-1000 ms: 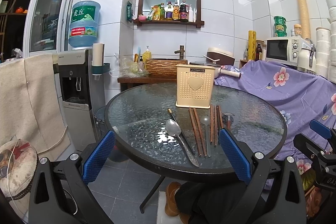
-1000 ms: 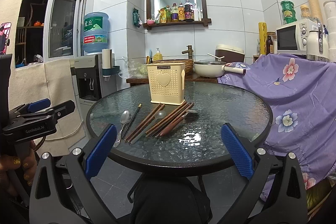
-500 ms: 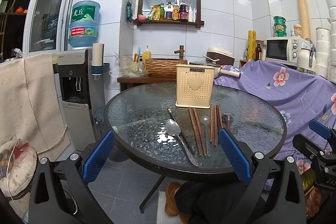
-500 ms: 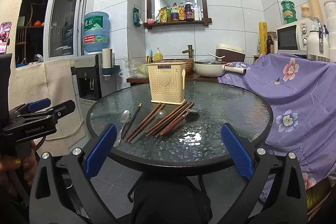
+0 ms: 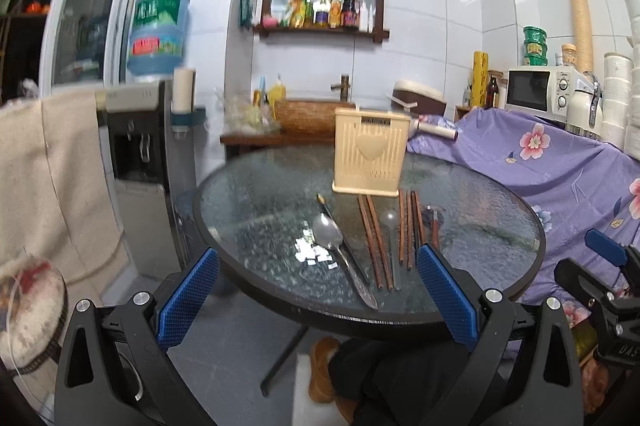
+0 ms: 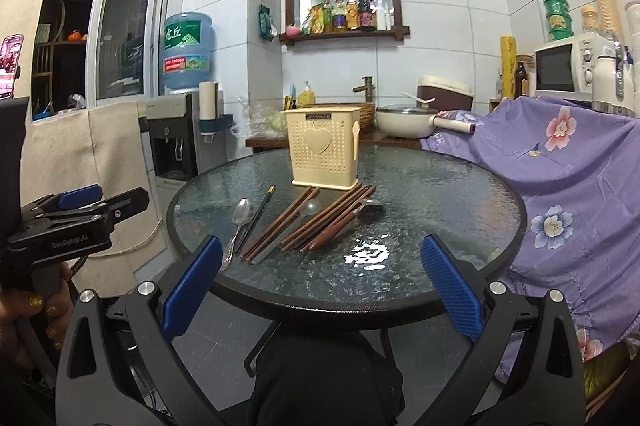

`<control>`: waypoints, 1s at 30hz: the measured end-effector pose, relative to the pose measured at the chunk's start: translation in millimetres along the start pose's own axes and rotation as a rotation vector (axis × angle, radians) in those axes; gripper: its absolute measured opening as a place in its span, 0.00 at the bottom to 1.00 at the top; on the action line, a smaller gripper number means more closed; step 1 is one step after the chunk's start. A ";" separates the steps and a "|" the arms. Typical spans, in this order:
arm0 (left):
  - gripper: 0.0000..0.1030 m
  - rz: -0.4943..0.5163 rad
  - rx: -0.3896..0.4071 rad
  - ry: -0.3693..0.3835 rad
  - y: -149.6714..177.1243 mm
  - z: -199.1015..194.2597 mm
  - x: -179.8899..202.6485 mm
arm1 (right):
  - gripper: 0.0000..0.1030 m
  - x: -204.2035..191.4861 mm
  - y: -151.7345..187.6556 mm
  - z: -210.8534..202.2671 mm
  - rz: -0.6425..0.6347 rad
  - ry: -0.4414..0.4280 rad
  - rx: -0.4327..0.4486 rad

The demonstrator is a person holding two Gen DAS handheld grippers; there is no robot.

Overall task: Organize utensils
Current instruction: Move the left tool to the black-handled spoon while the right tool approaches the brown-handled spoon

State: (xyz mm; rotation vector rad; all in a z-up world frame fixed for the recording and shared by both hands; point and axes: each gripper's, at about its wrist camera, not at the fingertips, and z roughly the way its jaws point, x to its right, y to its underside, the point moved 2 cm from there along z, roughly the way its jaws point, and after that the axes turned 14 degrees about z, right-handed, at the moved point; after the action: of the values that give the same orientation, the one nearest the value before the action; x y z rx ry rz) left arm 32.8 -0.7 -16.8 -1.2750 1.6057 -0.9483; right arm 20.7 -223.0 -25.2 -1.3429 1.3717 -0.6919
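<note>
A cream utensil holder [image 5: 370,157] [image 6: 323,153] with a heart stands on the round glass table [image 5: 260,226] [image 6: 440,194]. In front of it lie a metal spoon [image 5: 332,238] [image 6: 240,216], a black chopstick [image 5: 340,230] [image 6: 256,214], several brown chopsticks [image 5: 374,242] [image 6: 280,224] and a brown-handled spoon [image 6: 340,224]. My left gripper [image 5: 318,296] is open and empty at the table's near edge. My right gripper [image 6: 320,284] is open and empty at the near edge too.
A water dispenser [image 5: 136,162] [image 6: 172,138] stands left of the table. A purple flowered cloth [image 5: 560,170] [image 6: 560,178] covers furniture at the right. A counter with a pot [image 6: 404,120] lies behind. My legs and a shoe [image 5: 324,366] are under the table.
The left view has blurred and shifted slightly; the left gripper has begun to move. The right gripper and the utensils have not moved.
</note>
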 end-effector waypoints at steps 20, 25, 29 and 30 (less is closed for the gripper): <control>0.94 -0.044 -0.292 0.094 4.4 119.7 -37.7 | 0.95 56.0 -30.8 129.2 0.057 0.068 -0.358; 0.91 -0.030 -0.355 0.143 -1.7 149.5 -36.8 | 0.86 61.1 -43.1 182.5 0.076 0.090 -0.459; 0.90 0.024 -0.376 0.143 -8.9 169.5 -31.7 | 0.78 65.7 -56.3 224.7 0.111 0.114 -0.527; 0.89 0.034 -0.389 0.144 -9.9 174.9 -31.0 | 0.78 65.2 -58.8 230.9 0.114 0.119 -0.535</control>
State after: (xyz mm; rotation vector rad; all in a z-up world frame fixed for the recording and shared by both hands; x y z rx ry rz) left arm 203.3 18.8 -63.3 -1.4580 1.9874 -0.7420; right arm 265.5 -237.6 -55.1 -1.6371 1.7956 -0.3388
